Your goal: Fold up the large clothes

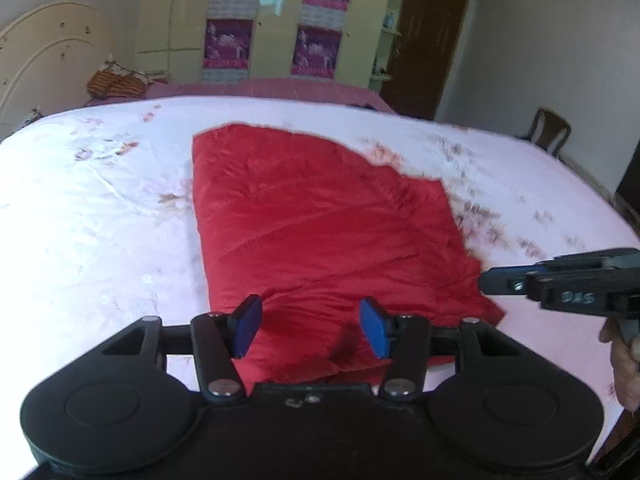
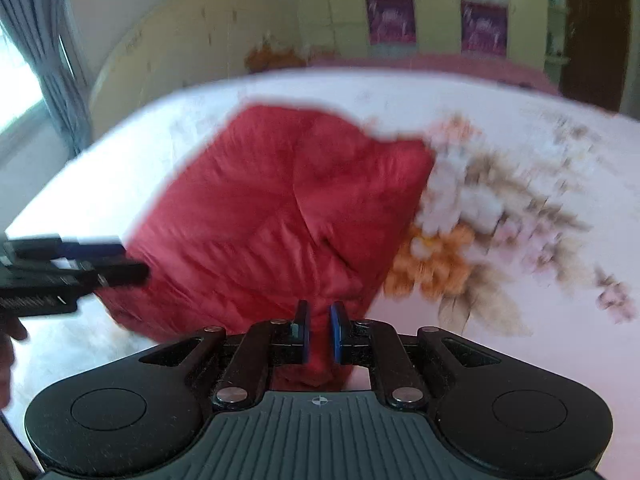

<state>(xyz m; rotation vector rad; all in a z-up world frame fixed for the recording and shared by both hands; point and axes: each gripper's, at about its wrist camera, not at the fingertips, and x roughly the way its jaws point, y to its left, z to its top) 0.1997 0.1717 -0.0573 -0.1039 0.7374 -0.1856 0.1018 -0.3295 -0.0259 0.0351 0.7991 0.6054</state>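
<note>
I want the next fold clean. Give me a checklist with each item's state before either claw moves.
1. Right claw has cloth: ok, its pads stand close together with red fabric between them.
2. Left claw has cloth: not ok, it is open above the near edge of the garment, gripping nothing.
3. Garment lies flat on the bed: mostly ok, with creases near the right claw.
4. Nothing lying on the garment: ok.
5. Far edge straight: not ok, it runs in a step on the right side.
6. Grip depth of the right claw: cannot tell, the view is blurred.
</note>
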